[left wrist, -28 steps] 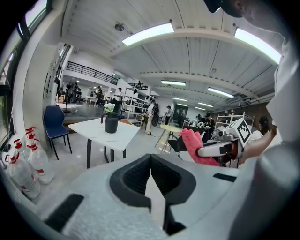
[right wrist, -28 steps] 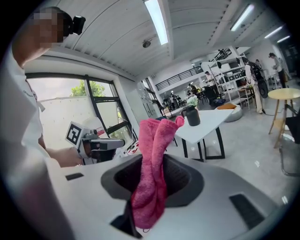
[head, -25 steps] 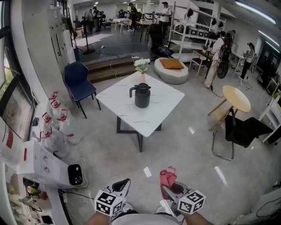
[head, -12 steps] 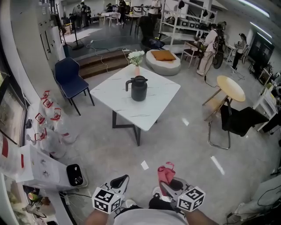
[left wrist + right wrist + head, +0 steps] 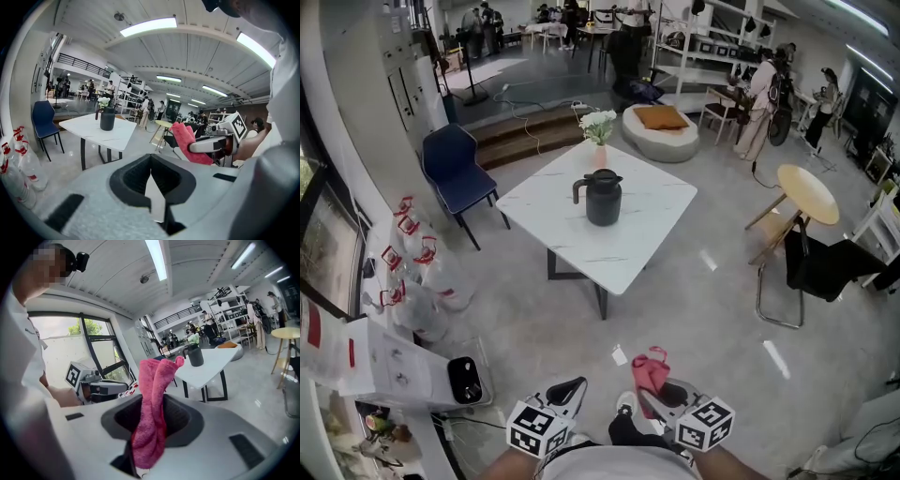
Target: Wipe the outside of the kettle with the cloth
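A dark kettle [image 5: 603, 197] stands upright in the middle of a white square table [image 5: 647, 239], several steps ahead of me; it also shows small in the left gripper view [image 5: 107, 118] and in the right gripper view [image 5: 195, 355]. My right gripper [image 5: 653, 392] is held low near my body and is shut on a pink cloth [image 5: 652, 370], which sticks up from its jaws [image 5: 152, 404]. My left gripper [image 5: 570, 392] is beside it, shut and holding nothing; its view shows the pink cloth [image 5: 187, 140] to the right.
A vase of white flowers [image 5: 599, 127] stands at the table's far corner. A blue chair [image 5: 457, 167] is left of the table, a black chair [image 5: 820, 272] and a round wooden table [image 5: 806, 194] to the right. White bags [image 5: 417, 272] line the left wall. People stand far back.
The view has shifted as I walk; the table and kettle sit slightly nearer and lower in frame than half a second ago. Both grippers keep their hold and pose.
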Available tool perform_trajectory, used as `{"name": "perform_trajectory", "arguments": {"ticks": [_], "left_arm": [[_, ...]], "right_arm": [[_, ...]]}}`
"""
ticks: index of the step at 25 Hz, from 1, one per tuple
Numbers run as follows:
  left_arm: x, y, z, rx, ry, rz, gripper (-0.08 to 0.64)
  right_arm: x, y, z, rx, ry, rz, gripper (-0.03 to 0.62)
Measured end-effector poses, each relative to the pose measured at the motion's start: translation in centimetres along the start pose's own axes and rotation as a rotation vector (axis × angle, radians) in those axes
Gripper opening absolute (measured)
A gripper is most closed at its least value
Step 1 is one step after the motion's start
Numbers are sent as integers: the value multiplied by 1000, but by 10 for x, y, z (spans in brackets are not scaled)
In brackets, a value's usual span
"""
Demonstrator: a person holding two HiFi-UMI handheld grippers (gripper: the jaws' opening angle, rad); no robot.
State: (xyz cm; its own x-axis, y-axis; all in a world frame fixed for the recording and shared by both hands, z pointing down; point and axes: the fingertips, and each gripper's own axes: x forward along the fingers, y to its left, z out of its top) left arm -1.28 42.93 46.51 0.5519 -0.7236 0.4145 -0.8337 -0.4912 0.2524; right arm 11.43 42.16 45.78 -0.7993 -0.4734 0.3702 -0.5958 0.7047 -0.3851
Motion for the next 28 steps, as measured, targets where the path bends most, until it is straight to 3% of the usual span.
{"name": "perform_trajectory", "arguments": {"ticks": [7,11,14,23,28], "left_arm": [[51,23,58,46,-25,46,3],[77,32,85,63,-43,74,3],[95,36,89,61,-35,95,3],[135,37,87,40,16,121,3],[146,58,93,16,24,152,3]], "right_arm": [[31,-55,58,-3,-46,47,127],[40,-79,86,-66,-77,53,127],[44,-96,95,-86,-80,76,127],[54,-144,98,-26,-49,95,127],[74,-159,108,-8,-42,118,127]]}}
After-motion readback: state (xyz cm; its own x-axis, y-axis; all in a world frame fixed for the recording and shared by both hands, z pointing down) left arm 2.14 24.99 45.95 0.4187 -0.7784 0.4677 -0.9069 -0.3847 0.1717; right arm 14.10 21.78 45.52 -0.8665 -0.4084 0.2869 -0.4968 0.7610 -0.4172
